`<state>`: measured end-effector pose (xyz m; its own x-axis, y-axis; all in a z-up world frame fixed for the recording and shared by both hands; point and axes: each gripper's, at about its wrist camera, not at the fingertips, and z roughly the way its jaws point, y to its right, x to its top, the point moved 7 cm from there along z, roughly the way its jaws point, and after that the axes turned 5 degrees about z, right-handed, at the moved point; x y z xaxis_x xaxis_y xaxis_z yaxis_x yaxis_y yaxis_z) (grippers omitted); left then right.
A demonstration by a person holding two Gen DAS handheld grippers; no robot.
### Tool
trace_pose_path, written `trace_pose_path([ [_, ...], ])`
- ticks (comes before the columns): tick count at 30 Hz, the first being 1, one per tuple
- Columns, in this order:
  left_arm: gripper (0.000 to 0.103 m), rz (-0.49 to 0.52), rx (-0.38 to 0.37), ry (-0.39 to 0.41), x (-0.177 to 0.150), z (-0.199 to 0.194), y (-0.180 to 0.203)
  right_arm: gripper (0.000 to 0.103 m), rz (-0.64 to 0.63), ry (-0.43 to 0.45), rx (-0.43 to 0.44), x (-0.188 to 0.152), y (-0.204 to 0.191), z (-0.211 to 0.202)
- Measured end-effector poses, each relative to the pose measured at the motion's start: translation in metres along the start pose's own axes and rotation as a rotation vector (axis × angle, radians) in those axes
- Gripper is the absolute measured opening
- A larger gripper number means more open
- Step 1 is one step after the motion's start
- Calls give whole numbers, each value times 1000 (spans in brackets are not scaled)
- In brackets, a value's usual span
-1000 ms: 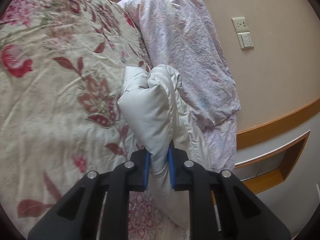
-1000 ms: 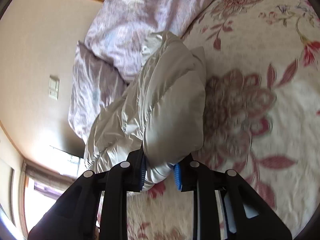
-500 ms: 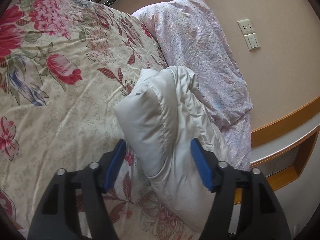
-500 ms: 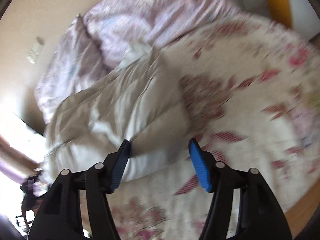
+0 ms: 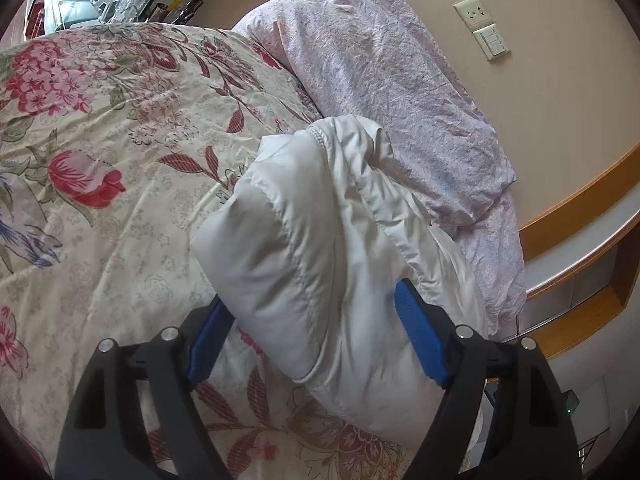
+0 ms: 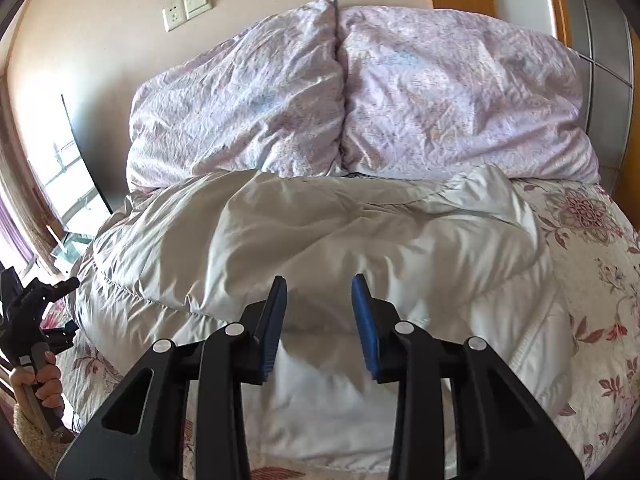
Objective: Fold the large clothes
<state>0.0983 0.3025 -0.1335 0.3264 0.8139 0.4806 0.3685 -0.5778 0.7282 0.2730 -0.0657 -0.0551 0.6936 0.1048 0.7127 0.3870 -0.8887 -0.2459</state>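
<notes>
White puffer jacket, padded and quilted, lying folded in a thick bundle on the floral bedspread of a bed. In the right wrist view the jacket spans most of the bed's width, its far edge touching the foot of two lilac pillows that lean side by side against the beige wall. In the left wrist view the same jacket is seen end-on: a rounded, doubled-over end rises off the bedspread, with a stitched hem running over its top and the lilac pillow just beside it on the right.

Left gripper: blue-padded jaws spread wide to either side of the jacket's raised end, having just been opening; the fabric lies between the pads, but the pads do not pinch it. Right gripper: jaws partly apart and above the middle of the jacket, having just been closing; nothing is caught between the blue pads, and the cloth seen in the gap lies below them.

At the left edge of the right wrist view, beside the jacket's left end, a person's hand grips the handle of the other black gripper.

Surroundings, relative to the jacket: a wall socket and switch on the wall above the pillows; a wooden-trimmed headboard shelf beyond the pillow to the right in the left wrist view; a bright window to the far left in the right wrist view
</notes>
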Motion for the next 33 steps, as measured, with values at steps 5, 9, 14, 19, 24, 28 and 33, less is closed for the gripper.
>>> trace_pose_path([
  [5,79,-9,-8,-7,2,7,-2,32,-25,-3,-19,-3,-13,12],
  [9,79,4,3,-3,2,10,0,31,-27,-54,-30,-6,-13,30],
  [14,79,-6,-1,0,4,14,2,32,-2,-111,-31,-17,-6,51],
  [19,80,-7,-2,7,6,18,3,32,-52,-129,-72,-23,-11,58],
  [24,80,-24,-6,24,9,22,5,32,-61,-152,-86,-24,-12,64],
  [28,81,-25,1,26,10,25,7,32,-27,-145,-93,-19,-13,57],
  [33,81,-23,-2,27,11,26,7,32,-84,-128,-105,-17,-24,58],
])
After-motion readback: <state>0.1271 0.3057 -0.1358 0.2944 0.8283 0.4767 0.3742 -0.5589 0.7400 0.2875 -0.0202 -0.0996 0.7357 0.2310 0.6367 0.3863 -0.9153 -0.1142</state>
